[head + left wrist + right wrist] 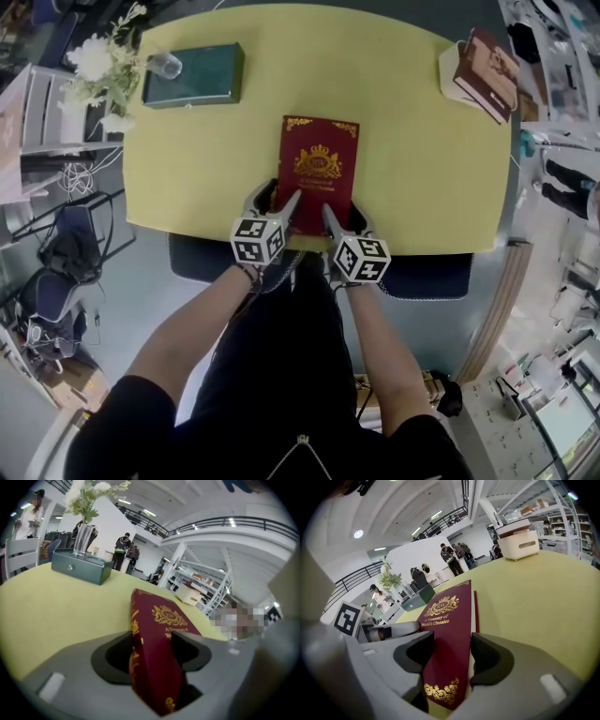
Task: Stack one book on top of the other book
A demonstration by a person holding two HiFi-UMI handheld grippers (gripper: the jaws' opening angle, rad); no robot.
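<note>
- Red, gold-stamped, the red book (pixel 319 169) lies flat on the yellow bench (pixel 422 169), with its near short edge at the bench's rim just in front of you.
- Your left hand-held gripper (pixel 274 199) is closed on the red book's near left corner. In the left gripper view the spine fills the gap between its jaws.
- Your right hand-held gripper (pixel 345 217) is closed on the red book's near right corner. In the right gripper view the cover and page edge sit between its pads.
- Both hand-held grippers point forward and down, side by side but apart.
- Your second book (pixel 487 73) lies well beyond the red book and to its right, at the bench's far corner, with one end over the edge.
- Beyond the red book and to its left sits a dark green box (pixel 194 75). A clear glass (pixel 166 64) stands at its far left corner, and white flowers (pixel 103 66) are just past that.
</note>
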